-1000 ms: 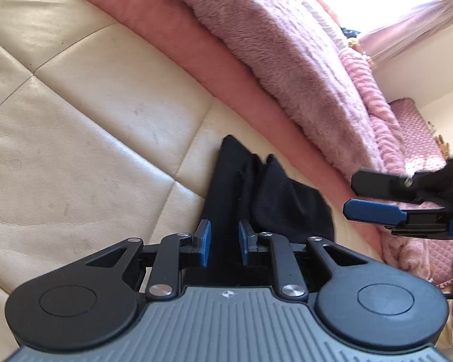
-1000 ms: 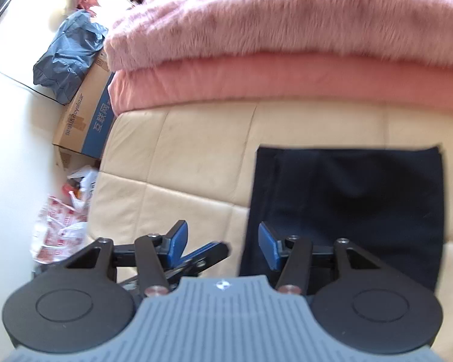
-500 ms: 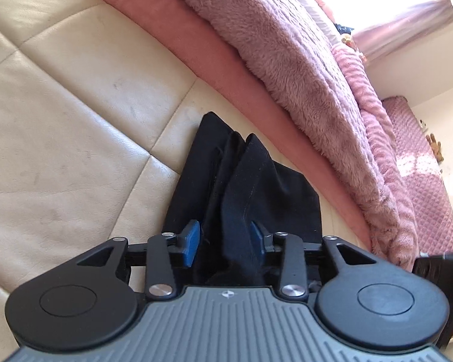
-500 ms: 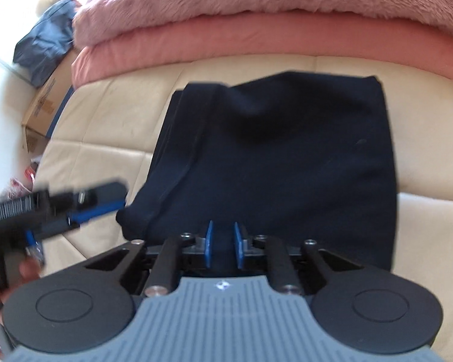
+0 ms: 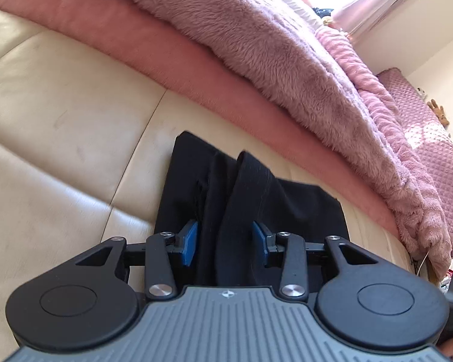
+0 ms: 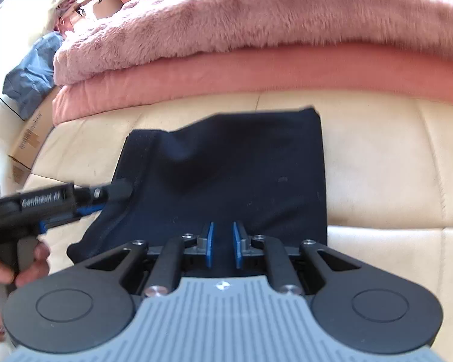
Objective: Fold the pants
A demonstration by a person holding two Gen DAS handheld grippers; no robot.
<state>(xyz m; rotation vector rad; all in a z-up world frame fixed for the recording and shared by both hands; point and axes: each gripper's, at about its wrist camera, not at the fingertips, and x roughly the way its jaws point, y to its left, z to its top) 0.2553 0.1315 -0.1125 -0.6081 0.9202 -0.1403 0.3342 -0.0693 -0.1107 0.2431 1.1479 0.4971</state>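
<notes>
Pants [image 6: 241, 175] hide both pinches: left hand-held gripper [image 5: 225, 242] straddles a fold, unclenched; right hand-held gripper [image 6: 223, 244] clenches cloth.

Bare cream cushion [image 6: 386, 163] is lying open to the right of the dark pants [image 6: 241, 169] in the right wrist view, and across the whole left half of the left wrist view. Along the top of both frames the pink blankets [image 5: 256, 51] are piling up like a wall, closing off that side. At the left edge of the right wrist view, the left gripper [image 6: 117, 194] and its hand [image 6: 18, 268] are crowding the pants' edge.
</notes>
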